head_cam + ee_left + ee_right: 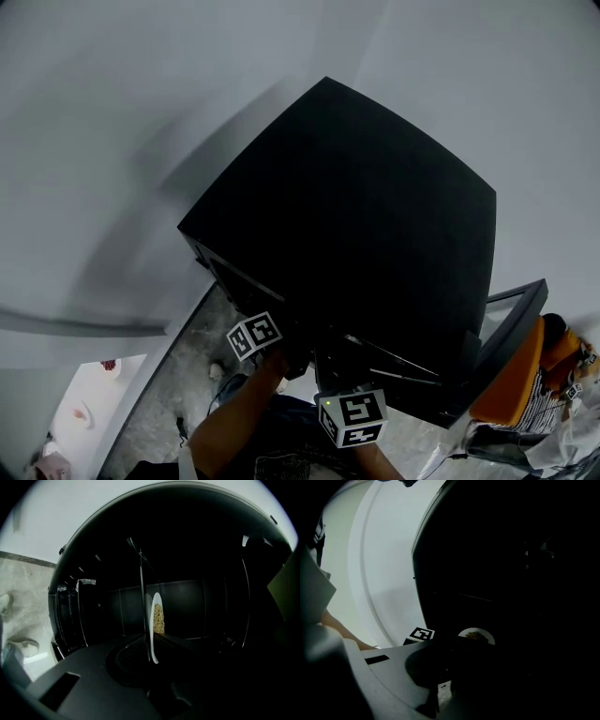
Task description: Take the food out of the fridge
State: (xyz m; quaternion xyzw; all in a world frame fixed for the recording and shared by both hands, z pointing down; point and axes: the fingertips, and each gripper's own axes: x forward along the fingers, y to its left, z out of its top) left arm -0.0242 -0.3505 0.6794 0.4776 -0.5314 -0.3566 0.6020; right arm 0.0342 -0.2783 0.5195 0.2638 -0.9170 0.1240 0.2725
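A white plate of pale yellow food stands inside the dark fridge. It looks edge-on in the left gripper view. My left gripper is shut on the plate's near rim, one jaw on each side. The right gripper view shows the same plate deep in the fridge, with the left gripper's marker cube just left of it. My right gripper is held short of the plate, and its jaws are lost in the dark. In the head view both marker cubes sit at the fridge's open front.
The black fridge door stands open to the right. A white wall runs behind and left of the fridge. Grey speckled floor lies below. A seated person in an orange chair is at the lower right.
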